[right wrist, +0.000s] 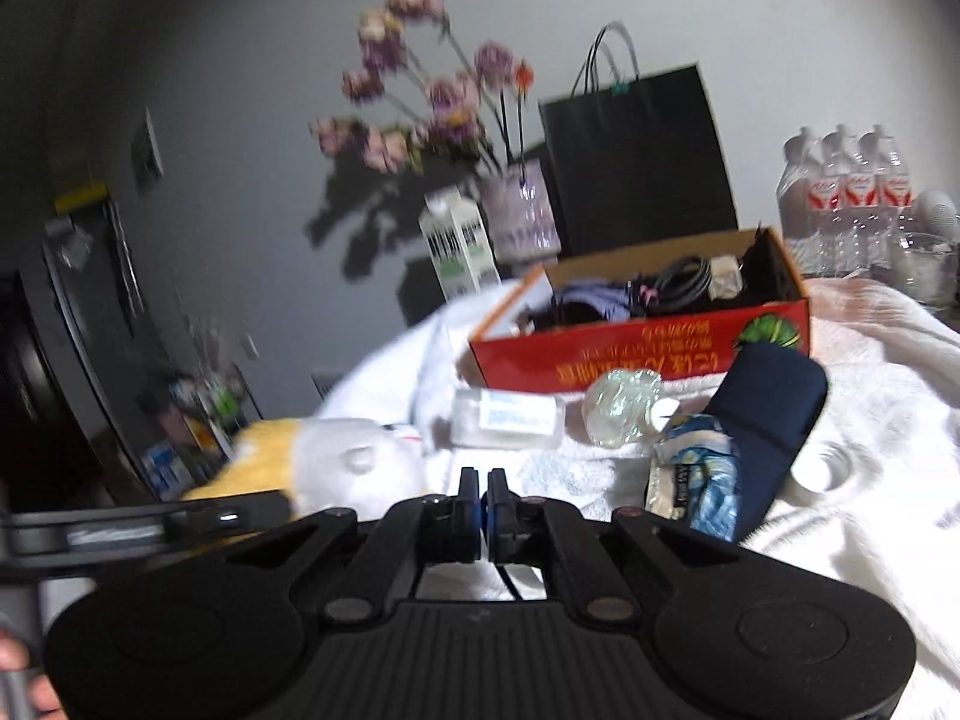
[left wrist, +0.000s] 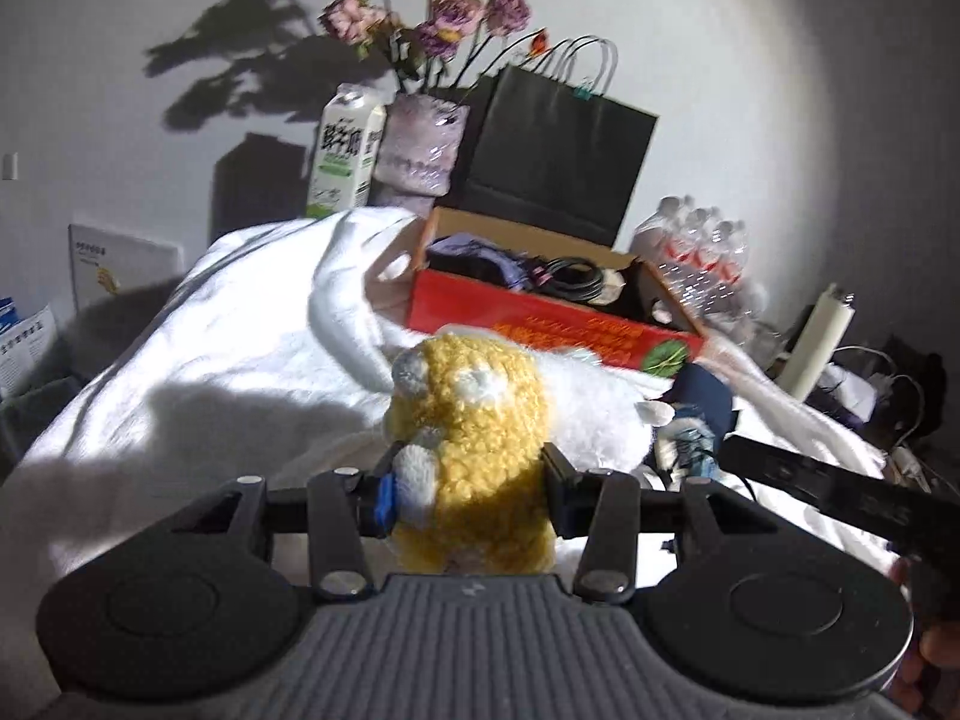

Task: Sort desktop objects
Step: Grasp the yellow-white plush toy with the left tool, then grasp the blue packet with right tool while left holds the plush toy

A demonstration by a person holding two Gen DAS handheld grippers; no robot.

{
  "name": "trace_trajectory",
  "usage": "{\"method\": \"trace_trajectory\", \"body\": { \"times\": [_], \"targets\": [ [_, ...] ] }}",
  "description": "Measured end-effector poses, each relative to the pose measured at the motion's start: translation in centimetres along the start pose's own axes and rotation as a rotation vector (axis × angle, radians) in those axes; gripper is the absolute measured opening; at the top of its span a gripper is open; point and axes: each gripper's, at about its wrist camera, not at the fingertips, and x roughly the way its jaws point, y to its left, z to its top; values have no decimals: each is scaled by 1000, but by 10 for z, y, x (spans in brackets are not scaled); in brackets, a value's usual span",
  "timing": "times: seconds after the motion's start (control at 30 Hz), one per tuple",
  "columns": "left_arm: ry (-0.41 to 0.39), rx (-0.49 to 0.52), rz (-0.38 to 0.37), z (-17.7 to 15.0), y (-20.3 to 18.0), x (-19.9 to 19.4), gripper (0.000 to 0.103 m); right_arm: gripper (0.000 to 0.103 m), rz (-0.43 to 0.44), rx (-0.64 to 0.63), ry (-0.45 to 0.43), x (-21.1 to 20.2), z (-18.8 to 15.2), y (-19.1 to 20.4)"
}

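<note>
Clamped between the two black fingers of the left gripper (left wrist: 468, 486) sits a yellow, curly-pile plush toy (left wrist: 474, 438) with white patches; the pads press into its sides at mid-body, so the toy stands roughly upright with its long axis running up and away from the camera, its head end toward the red cardboard box (left wrist: 540, 324). Just behind it lies a white fluffy plush (left wrist: 594, 408), touching it, on the rumpled white towel (left wrist: 240, 348) that covers the surface. On the other side, the right gripper (right wrist: 483, 516) has its jaws drawn fully together with nothing between them, and it hangs above the towel, clear of the objects ahead. From that wrist, the same yellow and white plush shows low at the left, behind the dark arm of the other tool. Ahead lie a clear rectangular plastic case (right wrist: 510, 420), a crumpled ball of clear film (right wrist: 621, 408), a blue-and-white patterned packet (right wrist: 702, 480) and a navy soft pouch (right wrist: 774, 414), the pouch leaning with its long axis tilted up toward the box. The open box holds coiled black cables (right wrist: 684, 282) and purple cloth. Behind stand a milk carton (left wrist: 345, 156), a vase of purple flowers (left wrist: 420, 144), a black paper bag (left wrist: 558, 144) and a pack of water bottles (left wrist: 702, 252).
</note>
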Motion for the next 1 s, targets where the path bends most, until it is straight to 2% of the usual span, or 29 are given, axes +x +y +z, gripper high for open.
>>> {"method": "trace_trajectory", "body": {
  "times": [0.17,0.37,0.47,0.57,0.7,0.83,0.9,0.93,0.97,1.0],
  "targets": [
    [-2,-14,-10,10,-3,4,46,1,33,59,-51,-33,12,-13],
    [12,-10,-4,14,-1,16,46,0,42,117,-72,-35,22,-37],
    [53,7,1,7,-2,26,46,1,-22,104,-47,-23,18,-45],
    [111,55,-40,-7,-7,34,48,8,-122,47,54,-14,1,-49],
    [186,66,-24,-27,-10,55,48,16,-167,1,100,-21,-22,-54],
    [183,48,-18,-30,-10,59,47,17,-191,3,107,-20,-26,-60],
    [171,33,-26,-24,-6,57,47,31,-180,-27,84,-16,-22,-56],
    [160,25,-27,-20,-5,55,47,52,-179,-50,75,-11,-19,-53],
    [147,22,-20,-15,-6,55,47,65,-192,-80,67,-4,-15,-50],
    [134,22,-11,-11,-5,53,47,66,-215,-114,60,4,-12,-47]
  ]
}}
